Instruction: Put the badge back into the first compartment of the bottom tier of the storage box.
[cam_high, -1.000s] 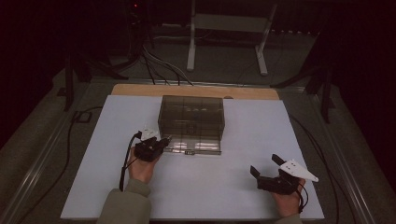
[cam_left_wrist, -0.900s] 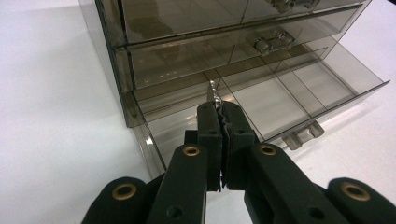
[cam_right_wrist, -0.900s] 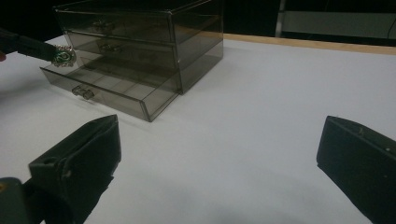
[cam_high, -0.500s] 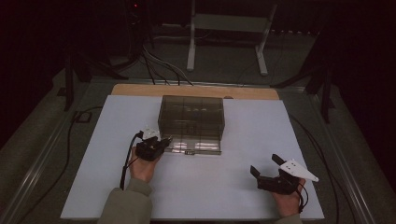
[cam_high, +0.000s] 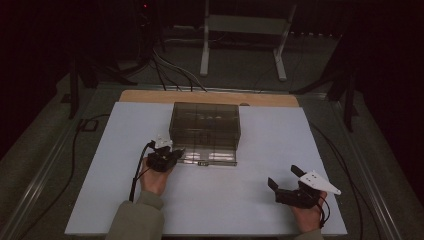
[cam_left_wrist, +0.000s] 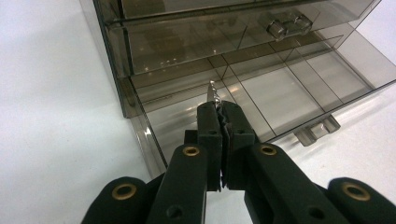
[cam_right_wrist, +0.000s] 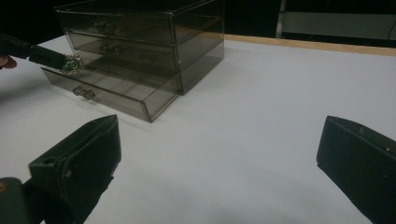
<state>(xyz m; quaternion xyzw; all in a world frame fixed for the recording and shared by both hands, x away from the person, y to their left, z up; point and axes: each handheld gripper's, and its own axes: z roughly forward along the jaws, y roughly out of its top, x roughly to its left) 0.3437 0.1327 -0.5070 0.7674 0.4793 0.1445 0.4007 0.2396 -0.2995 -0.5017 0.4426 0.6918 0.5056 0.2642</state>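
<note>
Small metal piece (cam_left_wrist: 213, 93), pinched at mid-frame by the left hand-held gripper (cam_left_wrist: 219, 109) above the pulled-out bottom drawer (cam_left_wrist: 299, 88) of the smoky drawer box (cam_high: 205, 122), is not yet released, while the right hand-held gripper (cam_high: 286, 180) is held spread over the counter (cam_high: 250, 200).

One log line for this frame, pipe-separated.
left gripper: shut on small shiny piece, over open bottom drawer | right gripper: open, holding nothing, apart on table | drawer unit: upper drawers closed

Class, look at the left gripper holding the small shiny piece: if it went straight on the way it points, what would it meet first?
Probably the floor of the open bottom drawer of the smoky drawer box. The left gripper, shut on the small shiny piece, points down into its front-left compartment; exact depth is unclear.
</note>
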